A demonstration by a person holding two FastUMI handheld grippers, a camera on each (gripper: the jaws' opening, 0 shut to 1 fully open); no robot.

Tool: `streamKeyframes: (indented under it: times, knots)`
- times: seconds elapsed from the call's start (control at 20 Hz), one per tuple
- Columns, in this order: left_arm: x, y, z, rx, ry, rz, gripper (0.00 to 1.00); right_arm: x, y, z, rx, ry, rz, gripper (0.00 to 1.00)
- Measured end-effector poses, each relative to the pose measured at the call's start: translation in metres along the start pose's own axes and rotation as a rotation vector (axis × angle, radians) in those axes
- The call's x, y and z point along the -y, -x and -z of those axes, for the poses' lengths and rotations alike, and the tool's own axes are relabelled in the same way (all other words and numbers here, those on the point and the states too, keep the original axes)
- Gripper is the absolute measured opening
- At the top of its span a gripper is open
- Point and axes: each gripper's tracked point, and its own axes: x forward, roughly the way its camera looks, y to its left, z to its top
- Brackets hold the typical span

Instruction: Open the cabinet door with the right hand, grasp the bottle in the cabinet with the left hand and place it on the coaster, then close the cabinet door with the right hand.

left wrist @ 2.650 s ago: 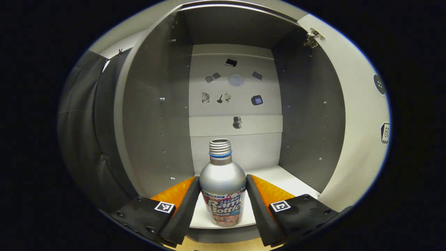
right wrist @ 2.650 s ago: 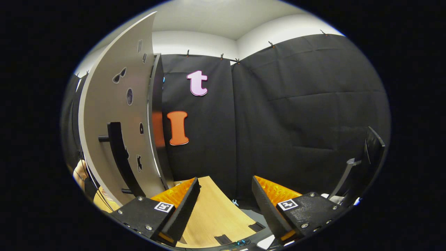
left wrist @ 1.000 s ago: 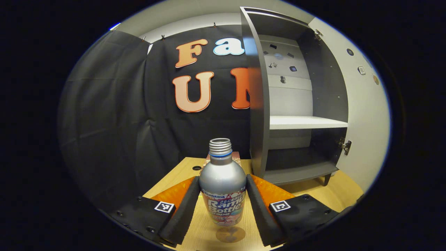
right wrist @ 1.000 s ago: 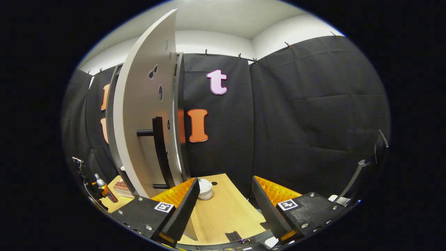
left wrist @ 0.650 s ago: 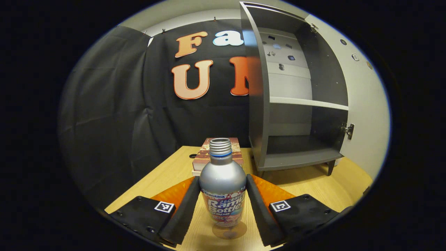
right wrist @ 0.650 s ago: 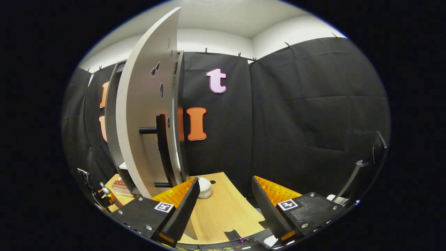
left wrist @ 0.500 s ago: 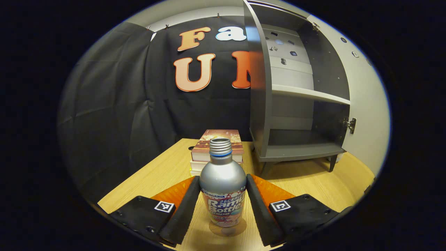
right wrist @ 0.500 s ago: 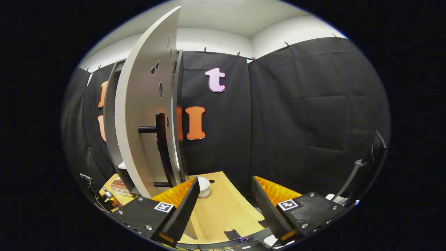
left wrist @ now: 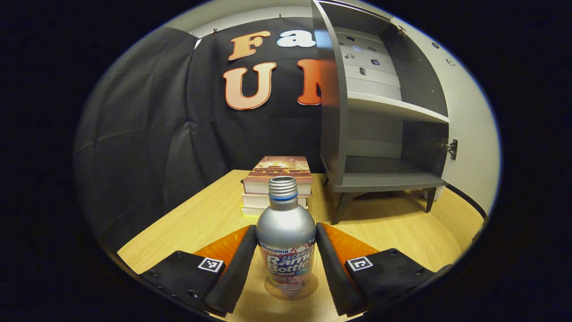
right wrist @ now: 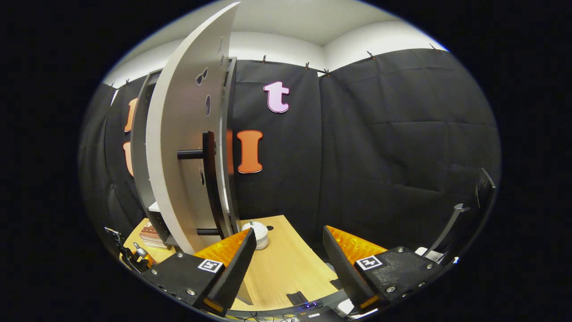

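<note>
A silver bottle [left wrist: 286,237] with a threaded neck and a printed label stands upright between my left gripper's [left wrist: 286,229] fingers, which are shut on its body. Its base is right over a round brown coaster [left wrist: 309,283] on the wooden table [left wrist: 201,223]; I cannot tell whether it touches. The grey cabinet [left wrist: 380,179] stands open at the right, its shelves bare. In the right gripper view my right gripper [right wrist: 289,231] is open and holds nothing, a little off the open cabinet door [right wrist: 178,147] and its dark bar handle [right wrist: 209,179]. The bottle [right wrist: 139,252] shows small at the far lower left.
A stack of books [left wrist: 277,181] lies just behind the bottle, left of the cabinet's legs. A small white round object [right wrist: 258,235] sits on the table [right wrist: 286,268] by the door's foot. A dark stand [right wrist: 469,205] rises at the right edge.
My left gripper has carried the bottle out of the cabinet, leftward and down to the coaster on the table. My right gripper has stayed open near the door, drifting only slightly.
</note>
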Motion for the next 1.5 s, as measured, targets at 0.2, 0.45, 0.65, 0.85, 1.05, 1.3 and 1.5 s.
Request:
streamKeyframes:
  times: [0.2, 0.45, 0.65, 0.85, 1.05, 1.3, 1.5]
  knots:
    - [0.003, 0.007, 0.003, 0.0, -0.027, 0.002, 0.85, -0.004, -0.003, 0.003, -0.005, -0.007, -0.01, 0.93]
    - [0.003, 0.015, 0.007, 0.003, -0.031, -0.007, 0.84, 0.0, -0.004, 0.007, -0.011, -0.013, -0.01, 0.93]
    - [0.005, 0.017, 0.008, -0.005, -0.039, -0.02, 0.86, 0.001, -0.01, 0.009, -0.016, -0.014, -0.012, 0.93]
    - [0.004, 0.021, 0.008, -0.01, -0.029, -0.033, 0.87, -0.002, -0.015, 0.012, -0.028, -0.015, -0.024, 0.93]
    - [0.004, 0.024, 0.006, -0.006, -0.039, -0.044, 0.89, -0.002, -0.021, 0.013, -0.034, -0.019, -0.032, 0.93]
    - [0.005, 0.034, -0.003, 0.002, -0.04, -0.06, 0.91, -0.007, -0.027, 0.013, -0.031, -0.006, -0.056, 0.93]
    - [0.011, 0.053, -0.026, 0.026, -0.048, -0.049, 0.91, -0.011, -0.031, 0.013, -0.03, -0.008, -0.08, 0.93]
